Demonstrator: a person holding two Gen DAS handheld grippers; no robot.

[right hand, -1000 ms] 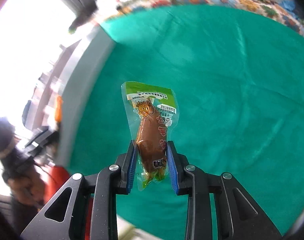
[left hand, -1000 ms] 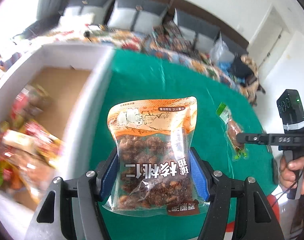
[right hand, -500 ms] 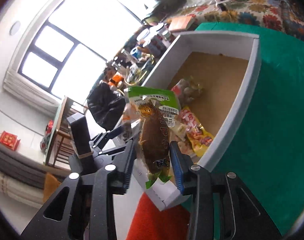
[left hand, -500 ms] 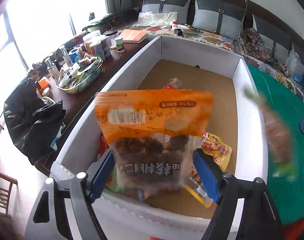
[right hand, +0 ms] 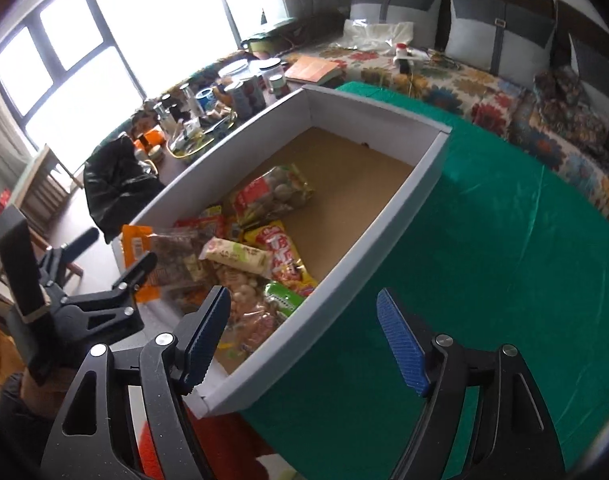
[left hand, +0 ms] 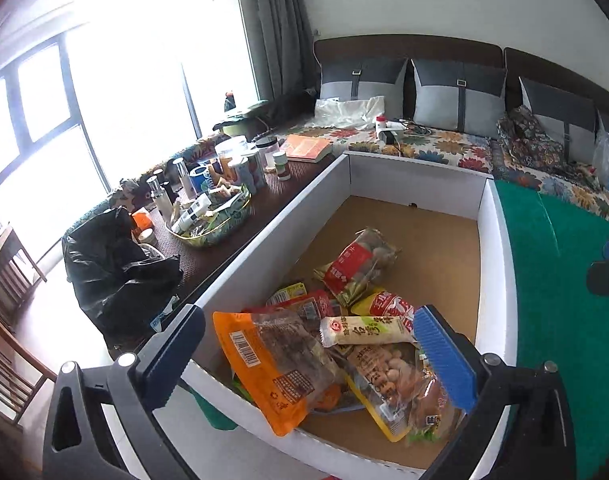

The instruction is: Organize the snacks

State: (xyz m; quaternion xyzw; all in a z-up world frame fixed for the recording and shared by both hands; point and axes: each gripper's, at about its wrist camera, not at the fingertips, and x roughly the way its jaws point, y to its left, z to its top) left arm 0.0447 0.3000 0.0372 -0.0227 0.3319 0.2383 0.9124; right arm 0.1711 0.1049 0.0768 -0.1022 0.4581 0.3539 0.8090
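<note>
A white cardboard box (left hand: 498,248) with a brown floor holds a pile of snack packets at its near end. The orange walnut bag (left hand: 272,364) lies on the pile, barcode side up, against the near wall. The green-topped packet (right hand: 282,298) lies by the box's right wall. My left gripper (left hand: 312,360) is open and empty above the box's near end. My right gripper (right hand: 304,338) is open and empty over the box's near right corner (right hand: 208,396). The left gripper also shows in the right wrist view (right hand: 116,280).
A green cloth (right hand: 484,260) covers the table right of the box. A dark side table (left hand: 224,248) left of the box carries bottles, jars and a glass bowl. A black bag (left hand: 112,264) sits beside it. A sofa with grey cushions (left hand: 456,96) stands behind.
Both grippers have opened and let go: the orange walnut bag and the green-topped packet now lie in the box. A second ago both were held over the green cloth.
</note>
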